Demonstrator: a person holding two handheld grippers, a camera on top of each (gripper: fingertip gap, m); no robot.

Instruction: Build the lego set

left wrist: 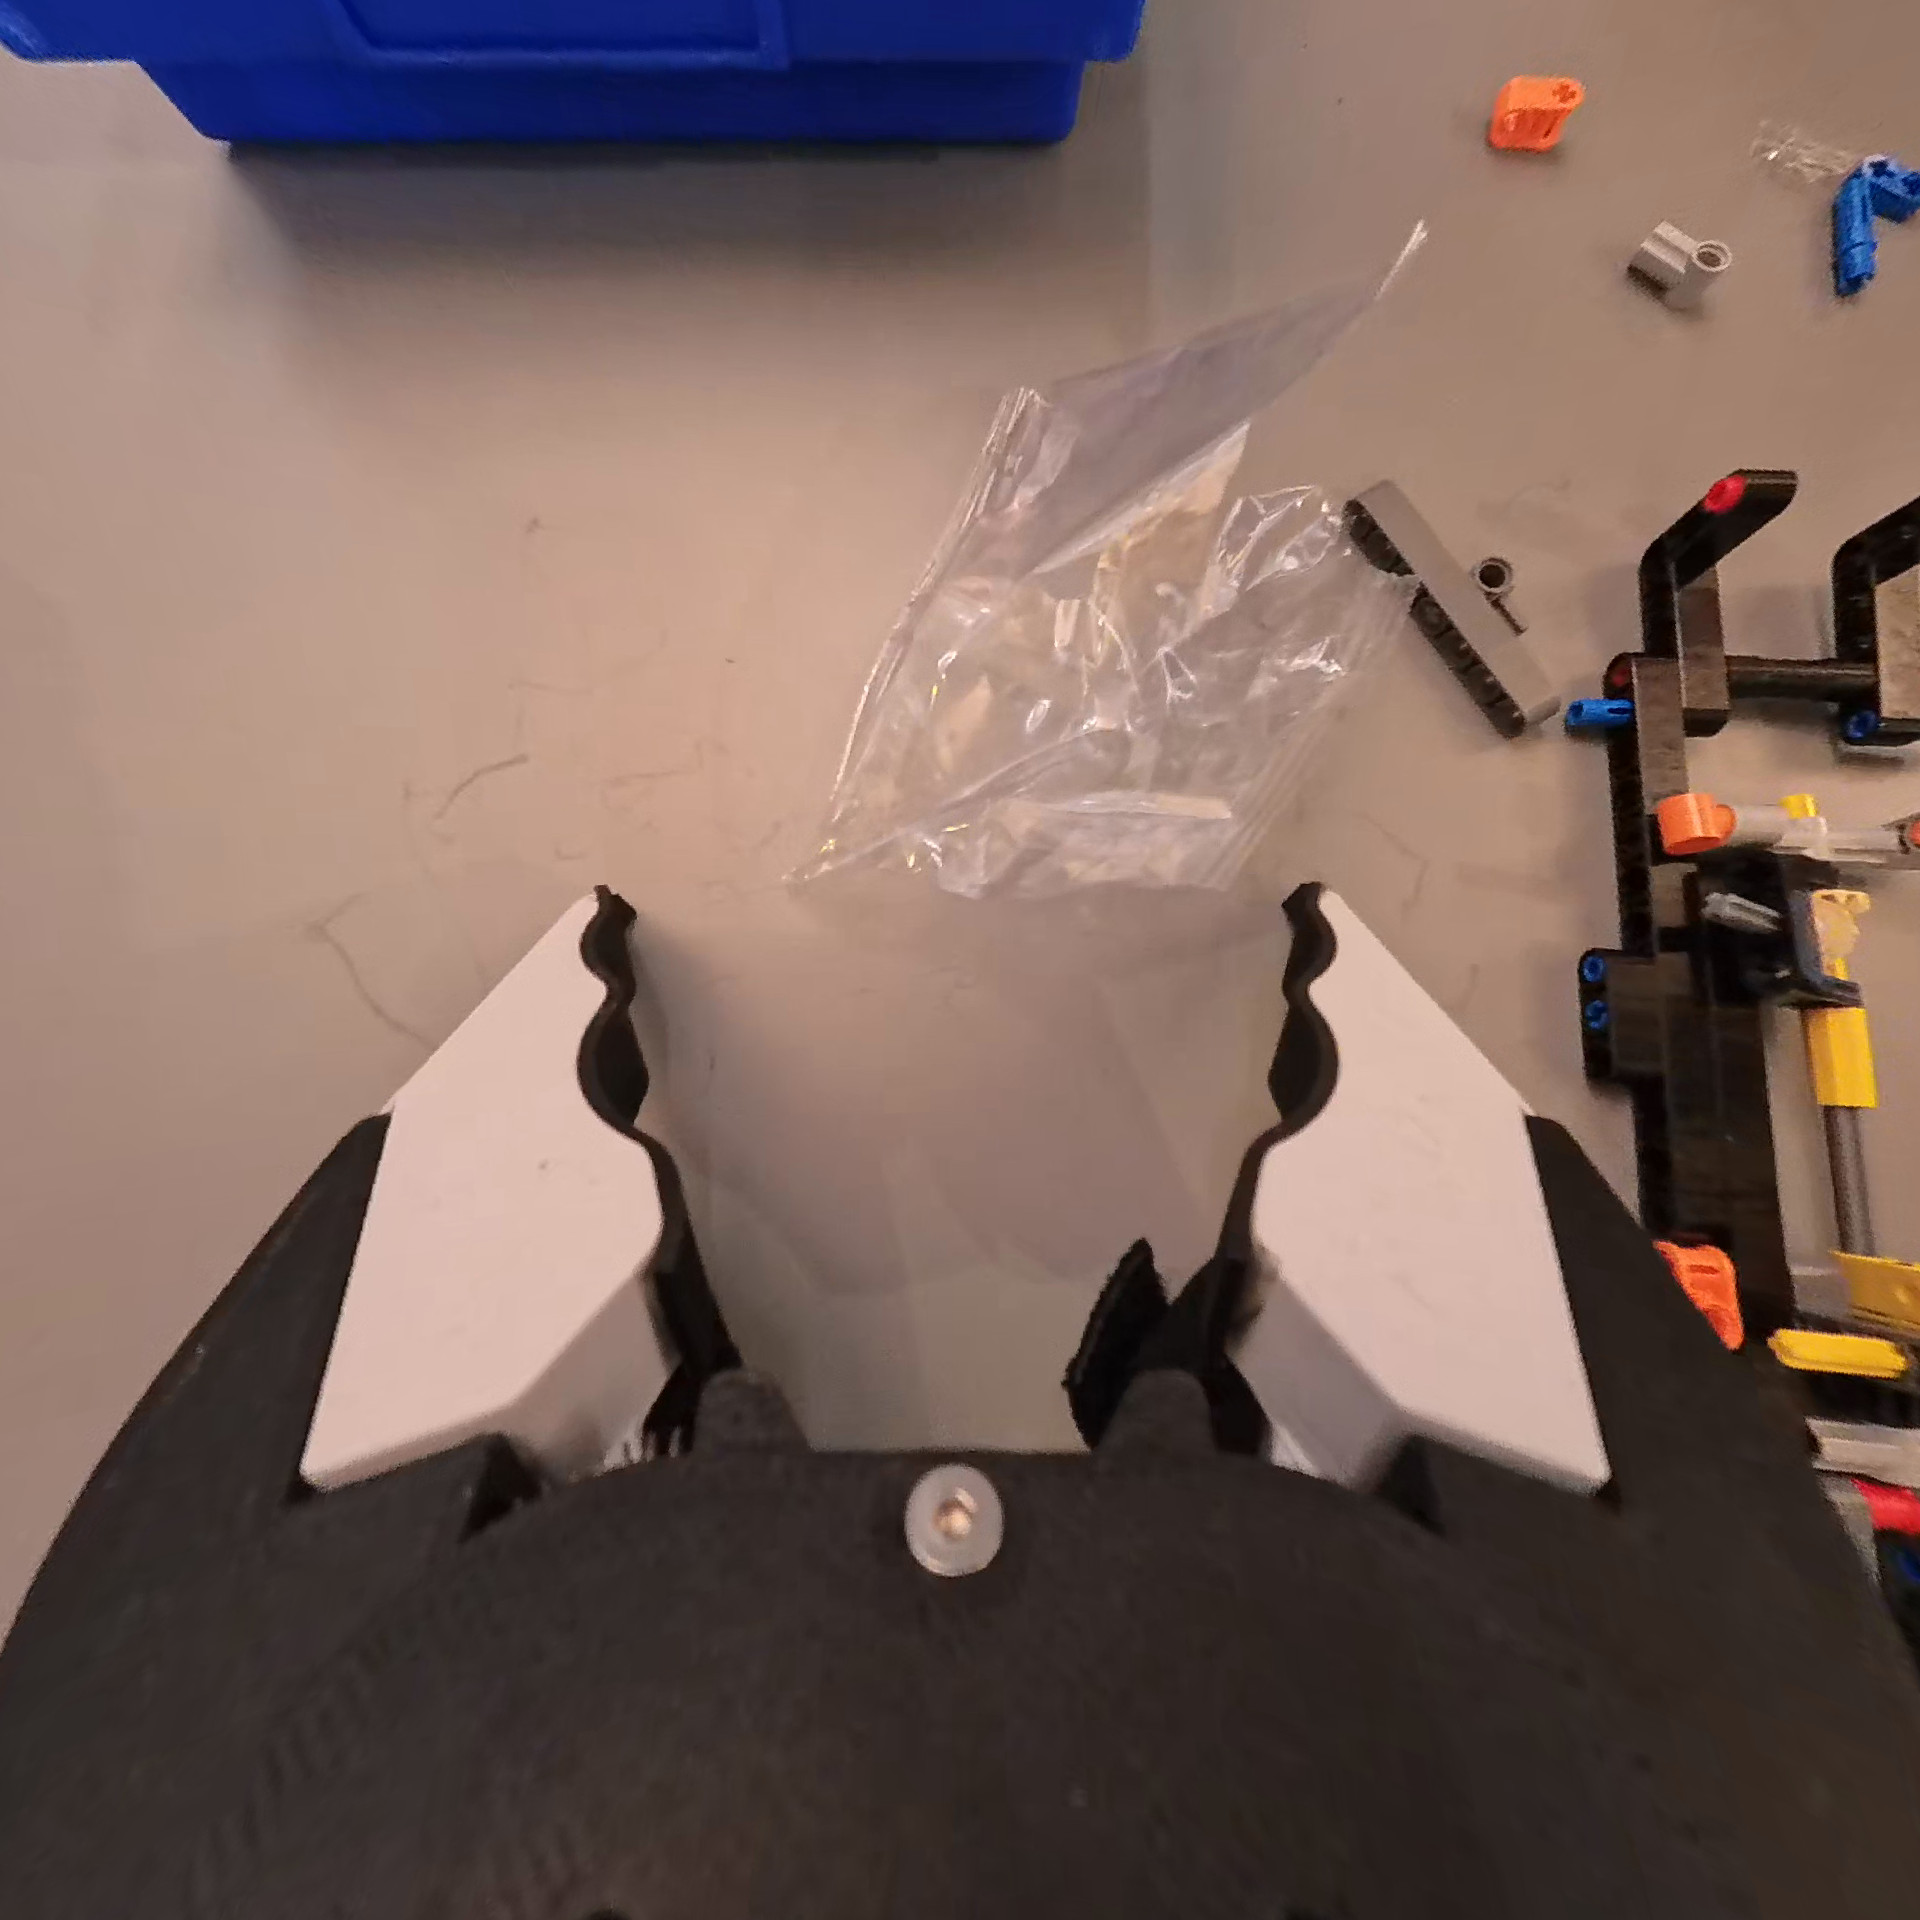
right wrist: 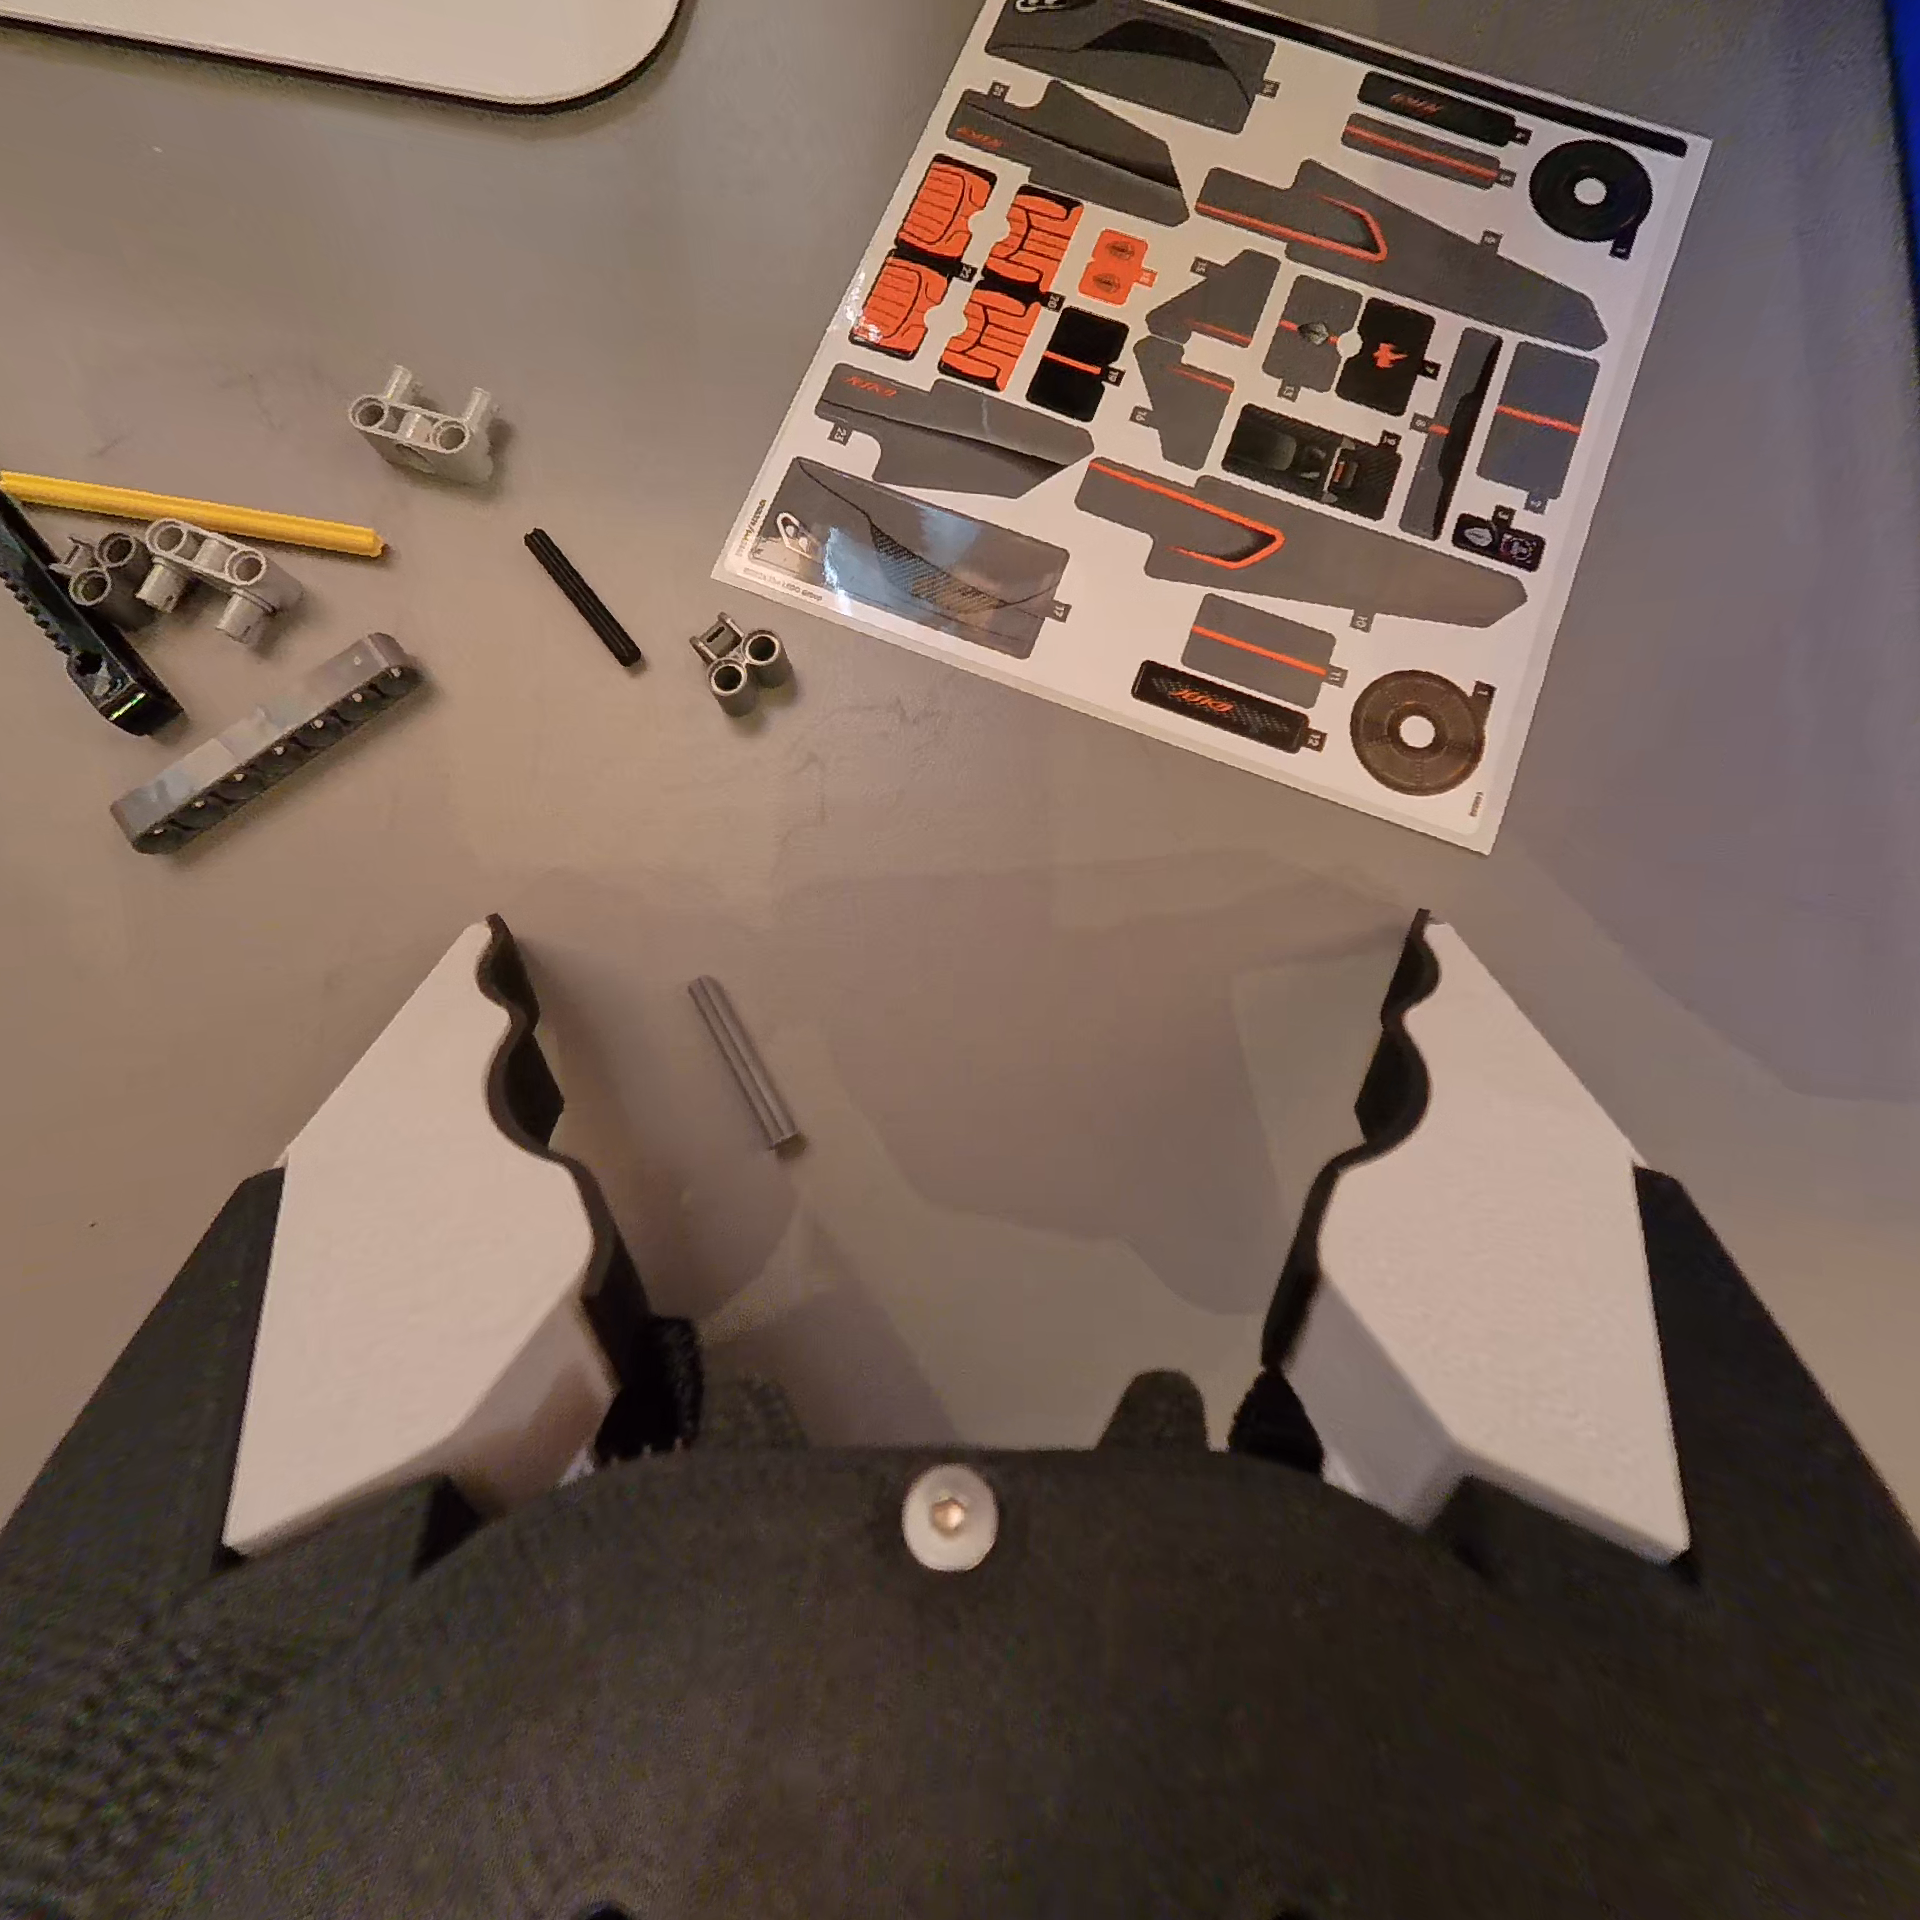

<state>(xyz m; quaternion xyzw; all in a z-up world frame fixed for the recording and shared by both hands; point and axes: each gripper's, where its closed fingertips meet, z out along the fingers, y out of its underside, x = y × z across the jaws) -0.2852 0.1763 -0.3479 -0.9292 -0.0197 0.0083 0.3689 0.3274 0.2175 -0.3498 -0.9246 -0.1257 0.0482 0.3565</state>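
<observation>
Left wrist view
Left gripper [left wrist: 951, 904]: fingers spread wide, nothing between them, above bare grey table [left wrist: 364, 571].
Plastic bag [left wrist: 1081, 665]: clear, crumpled, just past the fingertips toward 1 o'clock.
Grey beam [left wrist: 1455, 603]: at 2 o'clock, its near end touching the bag's right edge.
Partly built lego model [left wrist: 1704, 914]: black frame with yellow, orange and blue parts, along the right edge at 3 o'clock, cut off by the frame.
Loose parts: orange connector [left wrist: 1532, 112], small grey connector [left wrist: 1678, 265] and blue piece [left wrist: 1865, 213], all toward 1 o'clock, well apart from the gripper.
Blue bin [left wrist: 623, 62]: at 11 to 12 o'clock, top edge.

Right wrist view
Right gripper [right wrist: 956, 920]: fingers wide apart, gripping nothing.
Grey axle [right wrist: 743, 1062]: lying on the table between the fingers, nearer the left one, touching neither.
Sticker sheet [right wrist: 1226, 395]: flat, at 1 o'clock.
Black axle [right wrist: 582, 596] and dark grey connector [right wrist: 743, 665]: at 11 o'clock, near each other.
Light grey connector [right wrist: 426, 421]: farther out at 11 o'clock.
Long grey beam [right wrist: 275, 743], yellow axle [right wrist: 197, 511], black toothed piece [right wrist: 73, 634]: clustered at 10 o'clock.
White board [right wrist: 332, 42]: top left corner.
</observation>
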